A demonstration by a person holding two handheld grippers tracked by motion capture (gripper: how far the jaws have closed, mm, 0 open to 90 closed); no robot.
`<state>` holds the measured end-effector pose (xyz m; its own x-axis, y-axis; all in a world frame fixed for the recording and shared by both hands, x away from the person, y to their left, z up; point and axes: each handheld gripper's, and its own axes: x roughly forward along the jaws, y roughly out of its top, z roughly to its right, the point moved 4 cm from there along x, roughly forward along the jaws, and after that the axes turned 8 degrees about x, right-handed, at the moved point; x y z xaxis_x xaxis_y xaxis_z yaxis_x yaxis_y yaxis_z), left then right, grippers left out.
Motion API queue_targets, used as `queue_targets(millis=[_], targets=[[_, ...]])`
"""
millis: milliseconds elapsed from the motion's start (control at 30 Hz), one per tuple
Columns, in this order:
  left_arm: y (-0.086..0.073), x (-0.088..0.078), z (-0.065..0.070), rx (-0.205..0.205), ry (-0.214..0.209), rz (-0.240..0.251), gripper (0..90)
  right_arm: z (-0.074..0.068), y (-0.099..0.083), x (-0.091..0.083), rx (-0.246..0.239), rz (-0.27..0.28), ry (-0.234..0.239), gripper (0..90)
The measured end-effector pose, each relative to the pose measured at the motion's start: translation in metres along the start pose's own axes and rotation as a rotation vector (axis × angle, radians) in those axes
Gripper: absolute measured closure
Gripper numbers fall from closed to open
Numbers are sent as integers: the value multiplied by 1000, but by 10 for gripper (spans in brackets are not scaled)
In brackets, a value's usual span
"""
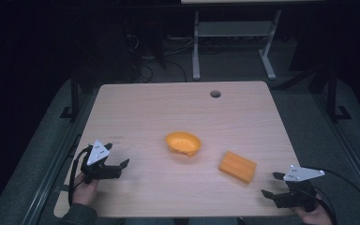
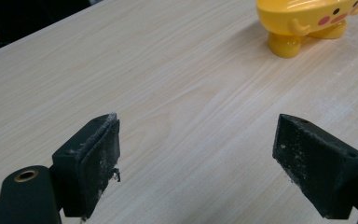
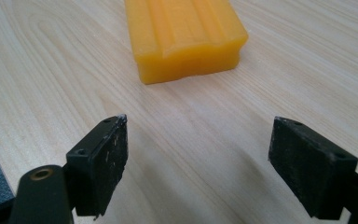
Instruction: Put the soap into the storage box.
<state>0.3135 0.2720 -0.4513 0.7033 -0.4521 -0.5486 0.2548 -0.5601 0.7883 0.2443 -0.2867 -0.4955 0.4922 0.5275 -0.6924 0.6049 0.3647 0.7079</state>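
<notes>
A yellow bowl (image 1: 183, 143) with a cartoon face and small feet (image 2: 307, 23) stands near the table's middle. An orange sponge block (image 1: 237, 166) (image 3: 182, 35) lies to its right. Near the table's front left, my left gripper (image 1: 121, 168) is open and empty, pointing right toward the bowl (image 2: 196, 154). At the front right corner my right gripper (image 1: 272, 184) is open and empty (image 3: 198, 154), and the sponge lies a short way ahead of its jaws.
The light wooden table (image 1: 168, 108) has a round cable hole (image 1: 215, 93) near its far edge. White desk legs (image 1: 196, 47) and cables stand on the dark floor behind. The table's edges are close to both hands.
</notes>
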Motion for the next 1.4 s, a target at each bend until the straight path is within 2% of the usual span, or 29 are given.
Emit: queue_targets(millis=[567, 633, 967, 1200, 1400], targets=[[0, 1, 0, 17, -4, -5, 141, -3, 4, 3, -19, -14, -6, 189], [0, 2, 1, 8, -3, -3, 141, -4, 9, 3, -40, -22, -15, 192], [-1, 2, -1, 9, 0, -7, 141, -5, 27, 6, -62, -49, -10, 180], [-1, 1, -1, 0, 4, -3, 141, -6, 42, 9, -105, -99, -16, 170], [-1, 1, -1, -6, 7, 1, 142, -9, 52, 11, -129, -115, -8, 167]])
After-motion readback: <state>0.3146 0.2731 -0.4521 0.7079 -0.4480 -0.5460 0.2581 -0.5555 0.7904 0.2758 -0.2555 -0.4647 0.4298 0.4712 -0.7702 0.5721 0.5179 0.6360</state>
